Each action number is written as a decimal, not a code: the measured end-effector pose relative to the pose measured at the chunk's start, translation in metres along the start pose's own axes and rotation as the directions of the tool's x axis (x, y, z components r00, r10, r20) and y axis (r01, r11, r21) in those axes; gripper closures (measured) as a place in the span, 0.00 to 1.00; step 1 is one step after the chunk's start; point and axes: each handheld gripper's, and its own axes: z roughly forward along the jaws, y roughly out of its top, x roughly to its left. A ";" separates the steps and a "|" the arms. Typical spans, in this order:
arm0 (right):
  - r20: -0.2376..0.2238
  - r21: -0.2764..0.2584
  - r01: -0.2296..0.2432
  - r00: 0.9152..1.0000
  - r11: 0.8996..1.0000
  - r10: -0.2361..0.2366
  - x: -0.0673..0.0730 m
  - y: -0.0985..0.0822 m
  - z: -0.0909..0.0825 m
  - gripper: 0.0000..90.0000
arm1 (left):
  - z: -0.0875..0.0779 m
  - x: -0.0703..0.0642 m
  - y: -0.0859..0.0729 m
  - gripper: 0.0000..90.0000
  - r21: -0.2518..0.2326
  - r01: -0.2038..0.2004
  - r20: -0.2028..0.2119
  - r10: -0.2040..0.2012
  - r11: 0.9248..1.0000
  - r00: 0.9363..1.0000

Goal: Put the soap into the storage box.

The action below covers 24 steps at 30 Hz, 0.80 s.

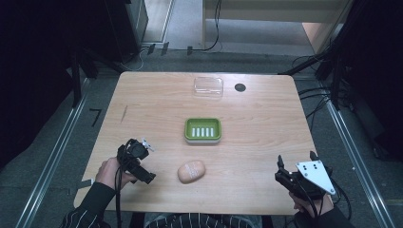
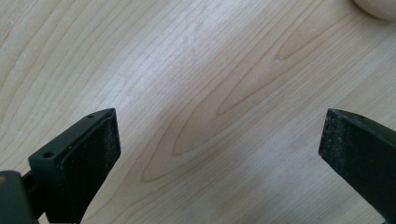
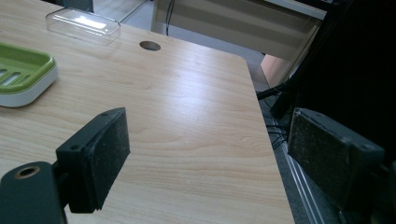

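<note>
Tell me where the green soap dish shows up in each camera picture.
High view: green soap dish at the table's middle, beyond the soap bar.
Left gripper view: not in it.
Right gripper view: the dish at the left edge, partly cut off.
Shared landmark: the clear lid beyond the dish.

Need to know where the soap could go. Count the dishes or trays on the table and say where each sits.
2. The green soap dish sits at the table's centre, beyond the soap bar. The clear plastic tray lies near the far edge, beside the round hole. Nothing seems hidden.
</note>
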 end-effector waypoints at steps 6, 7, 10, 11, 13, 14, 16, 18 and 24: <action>-0.003 0.000 0.006 1.000 1.000 -0.006 0.000 0.000 0.000 0.15 | 0.000 -0.003 0.005 0.00 -0.003 -0.014 0.006 0.014 1.000 1.000; -0.001 0.002 0.003 1.000 1.000 -0.003 0.000 0.000 0.000 0.15 | -0.001 -0.003 0.006 0.00 -0.001 -0.023 0.005 0.023 1.000 1.000; -0.003 -0.001 0.005 1.000 1.000 -0.005 0.000 0.000 0.000 0.15 | -0.001 -0.008 0.012 0.00 -0.011 -0.035 0.014 0.035 0.999 0.999; -0.003 -0.001 0.005 1.000 1.000 -0.005 0.000 0.000 0.000 0.15 | -0.001 -0.008 0.012 0.00 -0.011 -0.035 0.014 0.035 0.999 0.999; -0.002 0.001 0.003 1.000 1.000 -0.003 0.000 0.000 0.000 0.15 | -0.001 -0.010 0.016 0.00 -0.008 -0.048 0.018 0.048 0.999 0.999; -0.002 0.001 0.003 1.000 1.000 -0.003 0.000 0.000 0.000 0.15 | -0.001 -0.011 0.017 0.00 -0.013 -0.049 0.021 0.050 0.999 0.999; -0.003 0.001 0.003 1.000 1.000 -0.003 0.000 0.000 0.000 0.15 | -0.001 -0.013 0.019 0.00 -0.014 -0.055 0.021 0.055 0.998 0.998; -0.002 0.002 0.002 1.000 1.000 -0.002 0.000 0.000 0.000 0.15 | -0.001 -0.015 0.021 0.00 -0.016 -0.062 0.022 0.063 0.998 0.998; -0.002 0.000 0.004 1.000 1.000 -0.004 0.000 0.000 0.000 0.15 | -0.002 -0.024 0.030 0.00 -0.029 -0.096 0.030 0.097 0.995 0.995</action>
